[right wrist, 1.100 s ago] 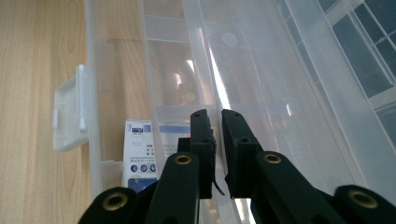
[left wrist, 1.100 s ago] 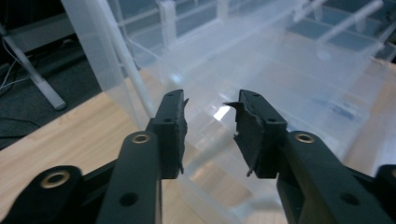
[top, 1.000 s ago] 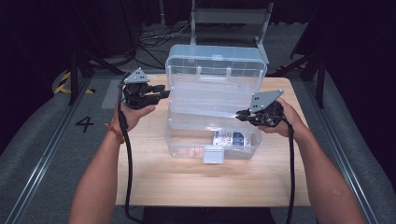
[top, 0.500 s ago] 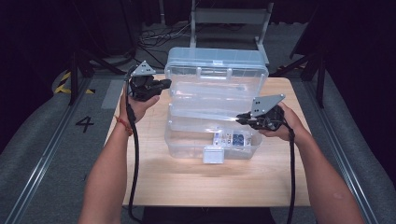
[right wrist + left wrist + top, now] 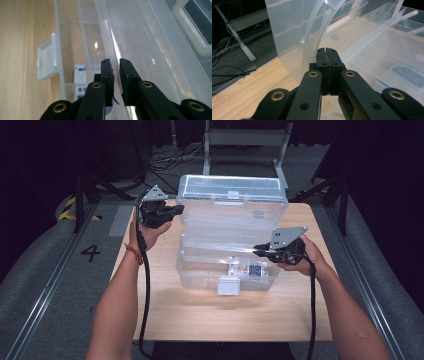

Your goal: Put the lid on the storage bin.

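Centre of frame, on wooden table [image 5: 200, 320]: clear plastic box [image 5: 227, 270] sitting with lid [image 5: 232, 202] raised. Left gripper [image 5: 176, 211], jaws pressed together, touching lid's left edge; right gripper [image 5: 261, 249], jaws narrowly parted, straddling box's right rim.

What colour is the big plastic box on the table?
The box is see-through, clear plastic with no colour. The high view shows it best.

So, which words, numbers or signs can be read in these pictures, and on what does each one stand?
"4": painted on the grey floor left of the table.
Small white and blue box inside the clear plastic container: it bears print, too small and blurred to read.
Yellow and black hazard stripes on the floor: a sign, no words.
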`<state>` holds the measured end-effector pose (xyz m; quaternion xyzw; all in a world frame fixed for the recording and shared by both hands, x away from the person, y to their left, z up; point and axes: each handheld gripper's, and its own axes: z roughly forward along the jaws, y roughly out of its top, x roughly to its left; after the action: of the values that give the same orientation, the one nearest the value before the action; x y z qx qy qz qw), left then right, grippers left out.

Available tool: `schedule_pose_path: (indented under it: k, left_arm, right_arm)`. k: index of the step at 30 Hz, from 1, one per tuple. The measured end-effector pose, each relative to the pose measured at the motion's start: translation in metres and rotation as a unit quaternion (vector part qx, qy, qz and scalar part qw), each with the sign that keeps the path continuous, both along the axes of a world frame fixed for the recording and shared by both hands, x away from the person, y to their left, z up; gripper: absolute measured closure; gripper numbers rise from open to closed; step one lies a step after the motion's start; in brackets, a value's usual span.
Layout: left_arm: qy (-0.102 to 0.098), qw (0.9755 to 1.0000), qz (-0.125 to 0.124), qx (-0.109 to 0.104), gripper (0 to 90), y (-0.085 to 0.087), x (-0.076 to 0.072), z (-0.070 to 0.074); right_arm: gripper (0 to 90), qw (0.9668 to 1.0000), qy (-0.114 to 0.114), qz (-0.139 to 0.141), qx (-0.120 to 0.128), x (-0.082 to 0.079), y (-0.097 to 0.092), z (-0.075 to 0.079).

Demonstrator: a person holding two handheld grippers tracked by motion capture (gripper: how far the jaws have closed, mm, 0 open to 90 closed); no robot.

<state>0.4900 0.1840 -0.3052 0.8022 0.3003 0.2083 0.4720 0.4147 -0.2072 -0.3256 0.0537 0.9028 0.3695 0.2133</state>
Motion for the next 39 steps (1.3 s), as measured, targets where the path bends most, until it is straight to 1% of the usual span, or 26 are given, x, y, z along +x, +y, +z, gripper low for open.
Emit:
schedule_pose_path:
  k: [2, 3, 4, 5, 7, 8, 9, 10, 11, 14, 16, 18, 20, 23, 25, 31, 33, 34, 36, 37, 39]
  left_arm:
    - [-0.010, 0.9999, -0.003, 0.004, 89.8, 0.000, -0.002, 0.000]
    - [-0.010, 0.9999, -0.003, 0.004, 89.8, 0.000, -0.002, 0.000]
    - [-0.016, 0.9999, -0.002, 0.005, 89.8, 0.000, -0.004, -0.001]
    - [-0.014, 0.9999, -0.005, 0.001, 89.8, 0.001, -0.006, -0.002]
    - [-0.018, 0.9998, -0.008, 0.001, 89.8, 0.001, -0.009, -0.003]
    - [-0.018, 0.9998, -0.008, 0.001, 89.8, 0.001, -0.009, -0.003]
    - [-0.016, 0.9998, -0.011, 0.000, 89.8, 0.002, -0.012, -0.005]
    - [-0.018, 0.9998, -0.012, 0.003, 89.8, 0.002, -0.013, -0.006]
    - [-0.019, 0.9997, -0.012, 0.001, 89.8, 0.002, -0.014, -0.007]
    - [-0.019, 0.9997, -0.014, 0.004, 89.8, 0.003, -0.017, -0.008]
    - [-0.023, 0.9996, -0.013, 0.005, 89.8, 0.002, -0.019, -0.009]
    - [-0.025, 0.9996, -0.012, 0.005, 89.8, 0.002, -0.023, -0.009]
    - [-0.026, 0.9995, -0.018, 0.006, 89.8, 0.003, -0.025, -0.009]
    - [-0.027, 0.9994, -0.022, 0.004, 89.8, 0.004, -0.029, -0.011]
    - [-0.028, 0.9993, -0.024, 0.010, 89.9, 0.004, -0.031, -0.012]
    - [-0.027, 0.9992, -0.027, 0.009, 89.8, 0.005, -0.037, -0.015]
    - [-0.027, 0.9991, -0.028, 0.014, 89.8, 0.005, -0.040, -0.016]
    - [-0.030, 0.9989, -0.030, 0.021, 89.8, 0.005, -0.040, -0.017]
    - [-0.029, 0.9990, -0.028, 0.020, 89.8, 0.005, -0.042, -0.017]
    - [-0.028, 0.9990, -0.029, 0.020, 89.9, 0.005, -0.043, -0.018]
    - [-0.028, 0.9988, -0.032, 0.025, 89.9, 0.005, -0.045, -0.018]
  right_arm:
    - [80.7, 0.9999, -0.005, -0.008, 0.003, -0.002, -0.001, -0.001]
    - [80.7, 0.9999, -0.005, -0.008, 0.003, -0.002, -0.001, -0.001]
    - [80.4, 0.9999, -0.004, -0.012, 0.006, -0.003, -0.002, -0.002]
    - [80.1, 0.9997, 0.004, -0.015, 0.017, -0.002, -0.006, -0.003]
    - [79.7, 0.9996, 0.010, -0.016, 0.022, -0.002, -0.011, -0.004]
    - [79.7, 0.9996, 0.010, -0.016, 0.022, -0.002, -0.011, -0.004]
    - [79.9, 0.9994, 0.014, -0.017, 0.025, -0.003, -0.014, -0.005]
    - [79.8, 0.9994, 0.016, -0.016, 0.026, -0.004, -0.015, -0.005]
    - [79.3, 0.9994, 0.014, -0.019, 0.024, -0.005, -0.016, -0.005]
    - [79.4, 0.9994, 0.012, -0.023, 0.024, -0.007, -0.017, -0.005]
    - [79.3, 0.9989, 0.015, -0.027, 0.034, -0.009, -0.021, -0.005]
    - [79.7, 0.9980, 0.023, -0.031, 0.050, -0.010, -0.027, -0.005]
    - [80.0, 0.9974, 0.023, -0.039, 0.055, -0.012, -0.033, -0.005]
    - [80.1, 0.9969, 0.022, -0.046, 0.060, -0.015, -0.040, -0.005]
    - [80.4, 0.9965, 0.022, -0.049, 0.064, -0.018, -0.045, -0.004]
    - [81.3, 0.9950, 0.017, -0.054, 0.082, -0.027, -0.058, -0.001]
    - [81.5, 0.9946, 0.019, -0.057, 0.085, -0.030, -0.061, -0.001]
    - [81.5, 0.9946, 0.019, -0.057, 0.085, -0.031, -0.062, -0.001]
    - [81.5, 0.9945, 0.019, -0.059, 0.085, -0.033, -0.065, -0.002]
    - [81.6, 0.9941, 0.021, -0.059, 0.089, -0.035, -0.066, -0.003]
    - [82.0, 0.9940, 0.021, -0.059, 0.090, -0.038, -0.068, -0.003]
